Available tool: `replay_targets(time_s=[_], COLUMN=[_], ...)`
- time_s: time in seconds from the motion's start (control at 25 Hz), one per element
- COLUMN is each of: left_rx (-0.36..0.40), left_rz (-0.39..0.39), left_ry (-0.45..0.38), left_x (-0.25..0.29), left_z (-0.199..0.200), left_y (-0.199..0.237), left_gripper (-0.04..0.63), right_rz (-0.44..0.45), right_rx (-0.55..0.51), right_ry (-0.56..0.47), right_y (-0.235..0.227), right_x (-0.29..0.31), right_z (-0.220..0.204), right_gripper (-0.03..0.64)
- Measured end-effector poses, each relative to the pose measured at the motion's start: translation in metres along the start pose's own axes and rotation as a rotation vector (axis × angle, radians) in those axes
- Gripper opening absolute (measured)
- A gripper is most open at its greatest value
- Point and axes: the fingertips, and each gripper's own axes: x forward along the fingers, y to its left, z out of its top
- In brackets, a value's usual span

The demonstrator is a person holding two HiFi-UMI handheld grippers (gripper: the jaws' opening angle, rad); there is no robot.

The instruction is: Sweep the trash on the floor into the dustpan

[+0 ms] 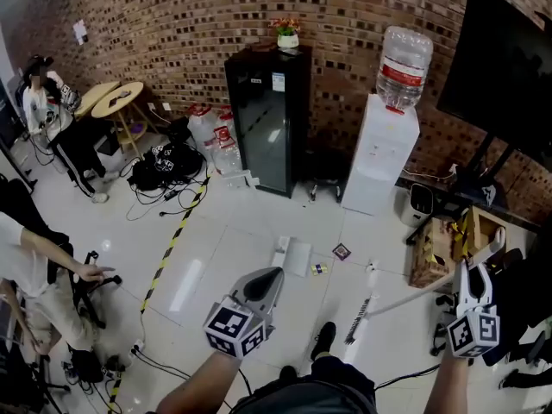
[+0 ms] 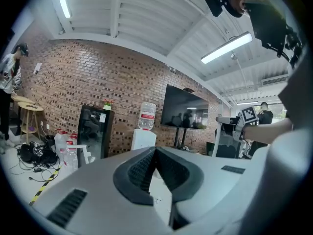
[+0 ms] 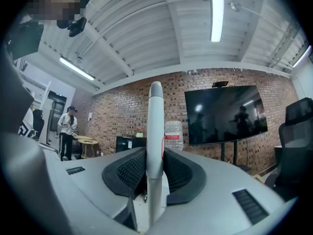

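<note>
My right gripper is shut on the pale broom handle, which stands upright between its pads. In the head view the handle slants down to the left, ending in the dark brush on the white floor. My left gripper is shut with nothing between its pads, held low at centre. Ahead of it a white flat object, possibly the dustpan, lies on the floor. Small scraps lie nearby: a dark square wrapper, a yellowish piece and a white bit.
A black cabinet and a water dispenser stand at the brick wall. A cardboard box sits at the right, and a TV stands above it. Yellow-black tape and cables cross the floor. A seated person is at left.
</note>
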Motion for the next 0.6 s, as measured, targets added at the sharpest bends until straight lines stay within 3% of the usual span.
replay_targets(time_s=[0.28,0.6], left_rx=[0.010,0.013], left_rz=[0.052,0.101], left_ry=[0.006,0.016], left_x=[0.055,0.136], left_z=[0.029,0.052], left_y=[0.045,0.079], left_gripper=[0.009,0.009], right_rz=[0.080,0.134], right_rx=[0.013,0.050], right_ry=[0.010,0.027], right_y=[0.015,-0.008], right_x=[0.076,0.167], right_z=[-0.012,-0.036], right_gripper=[0.126,0.126])
